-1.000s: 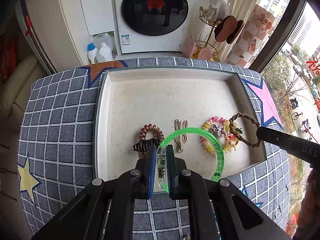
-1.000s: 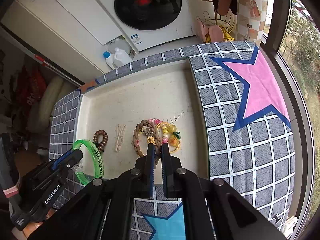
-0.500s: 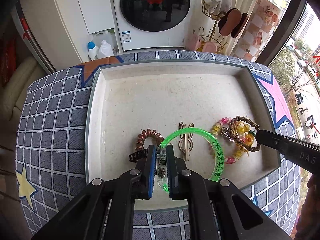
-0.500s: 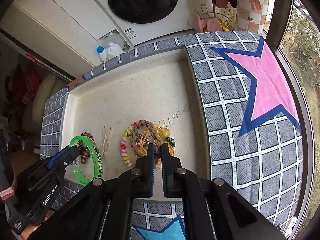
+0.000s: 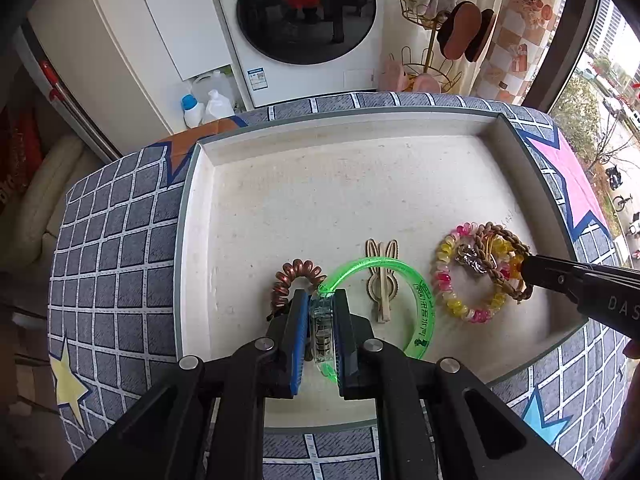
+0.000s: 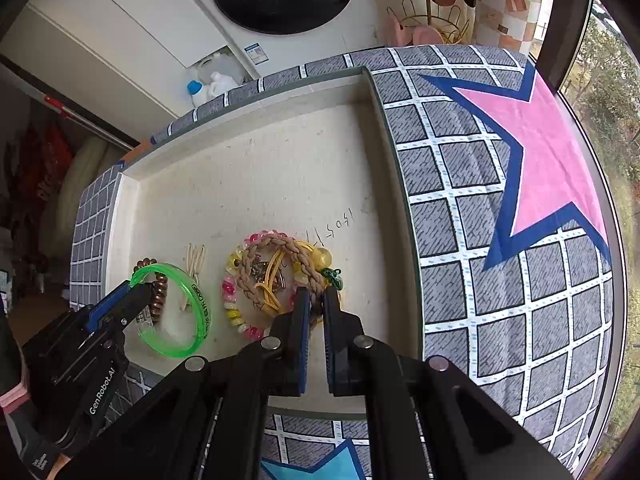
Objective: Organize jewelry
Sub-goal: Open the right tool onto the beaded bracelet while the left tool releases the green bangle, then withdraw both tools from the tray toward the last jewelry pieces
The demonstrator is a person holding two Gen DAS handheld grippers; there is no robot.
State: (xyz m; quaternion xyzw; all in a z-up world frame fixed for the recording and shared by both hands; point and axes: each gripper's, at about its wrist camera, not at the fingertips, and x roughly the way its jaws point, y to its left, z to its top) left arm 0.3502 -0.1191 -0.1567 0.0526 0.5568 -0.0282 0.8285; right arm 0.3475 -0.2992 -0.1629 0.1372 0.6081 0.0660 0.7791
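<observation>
My left gripper (image 5: 321, 300) is shut on a clear green bangle (image 5: 420, 300), low over the front left of the shallow cream tray (image 5: 340, 128). The bangle also shows in the right wrist view (image 6: 200, 312). My right gripper (image 6: 316, 300) is shut on a brown braided rope bracelet (image 6: 280, 246), which lies on a pink and yellow bead bracelet (image 5: 448, 300) and yellow hair ties (image 6: 272, 280). A brown spiral hair tie (image 5: 294, 274) and a beige rabbit-ear clip (image 5: 382, 276) lie in the tray by the bangle.
The tray sits on a grey checked cloth with a pink star (image 6: 540, 128) on the right. A washing machine (image 5: 304, 12), detergent bottles (image 5: 204, 108) and a gold slipper rack (image 5: 440, 40) stand beyond the far edge. A window lies to the right.
Both grippers have come lower toward the tray floor with their loads. The rope bracelet, lifted a second ago, now rests on the bead pile. The green bangle sits lower near the front wall.
</observation>
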